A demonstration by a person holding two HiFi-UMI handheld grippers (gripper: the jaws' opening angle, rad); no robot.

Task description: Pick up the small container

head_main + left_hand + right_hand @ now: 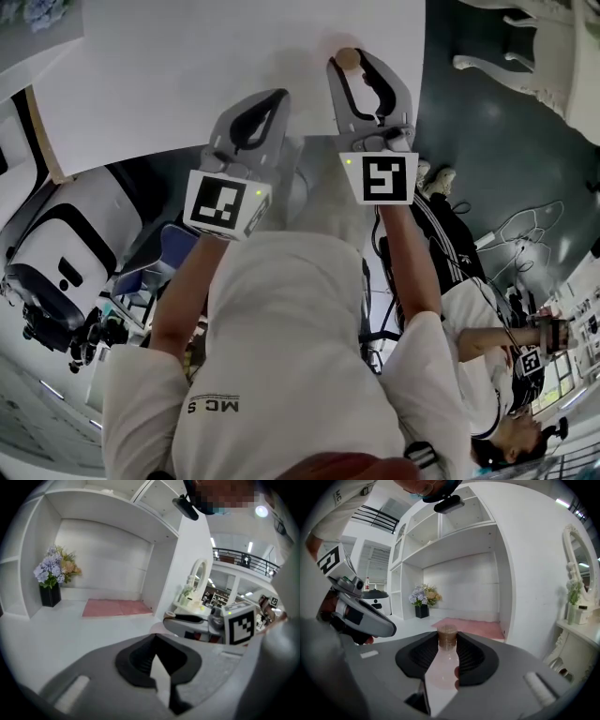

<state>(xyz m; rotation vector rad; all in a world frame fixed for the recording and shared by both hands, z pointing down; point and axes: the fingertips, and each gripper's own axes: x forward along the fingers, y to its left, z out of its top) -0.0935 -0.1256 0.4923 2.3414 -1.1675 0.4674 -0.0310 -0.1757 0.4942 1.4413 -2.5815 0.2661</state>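
While the bottle [443, 667] is pinched by the right gripper's [447, 638] fingers, the left gripper's [154, 644] pressed together, a steady lift seems called for.

Only legible print: letters "MC" with an "S" beneath, seen upside down, on the person's white shirt [281, 356]; nothing else readable.

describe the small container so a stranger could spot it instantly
Start at the white shelf unit, then find the right hand-held gripper in front of it. The small container is clamped between its jaws: a clear bottle with a brown cork-like cap, unlike the black flower vase behind.
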